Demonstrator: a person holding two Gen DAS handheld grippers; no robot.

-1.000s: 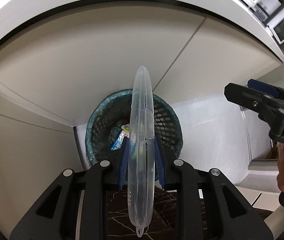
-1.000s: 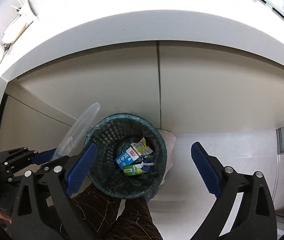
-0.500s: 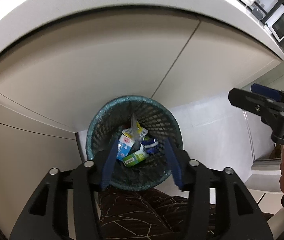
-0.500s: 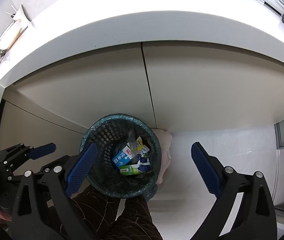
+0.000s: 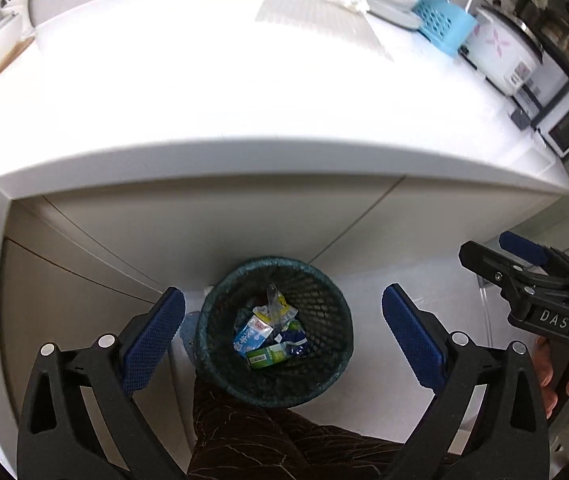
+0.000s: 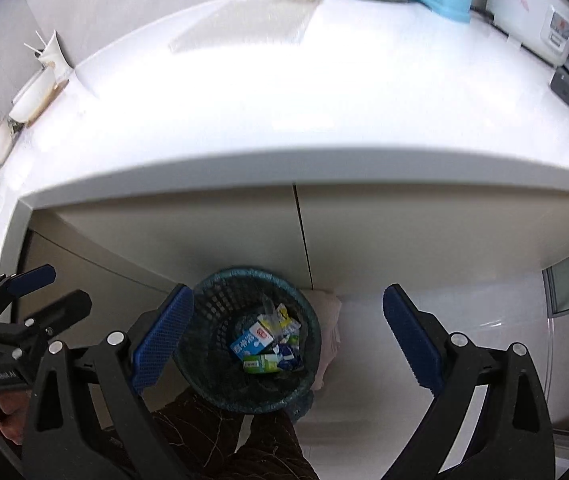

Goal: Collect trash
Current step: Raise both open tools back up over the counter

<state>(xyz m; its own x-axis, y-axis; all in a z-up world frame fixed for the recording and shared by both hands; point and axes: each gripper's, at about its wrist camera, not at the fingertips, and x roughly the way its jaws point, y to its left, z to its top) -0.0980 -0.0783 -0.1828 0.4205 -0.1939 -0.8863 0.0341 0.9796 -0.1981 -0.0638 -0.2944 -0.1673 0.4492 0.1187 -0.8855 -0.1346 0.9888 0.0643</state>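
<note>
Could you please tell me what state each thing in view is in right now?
Left tongs: opening wide, nothing between them.
Right tongs: open, holding nothing.
Mesh bin: upright on the floor, lined with a bag, partly filled.
Clear plastic lid: inside the bin, standing on edge among the cartons.
Blue carton: lying in the bin.
Green carton: lying in the bin.

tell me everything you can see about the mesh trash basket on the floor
The trash basket is a round, dark teal mesh bin, plastic by its look, standing upright on the pale floor against the cabinet front below the white counter. Its top is open, with no lid in view. At the bottom lie a blue and white carton, a green carton, crumpled wrappers and a clear plastic piece. A pale cloth rests against its side. No gripper touches it.
</note>
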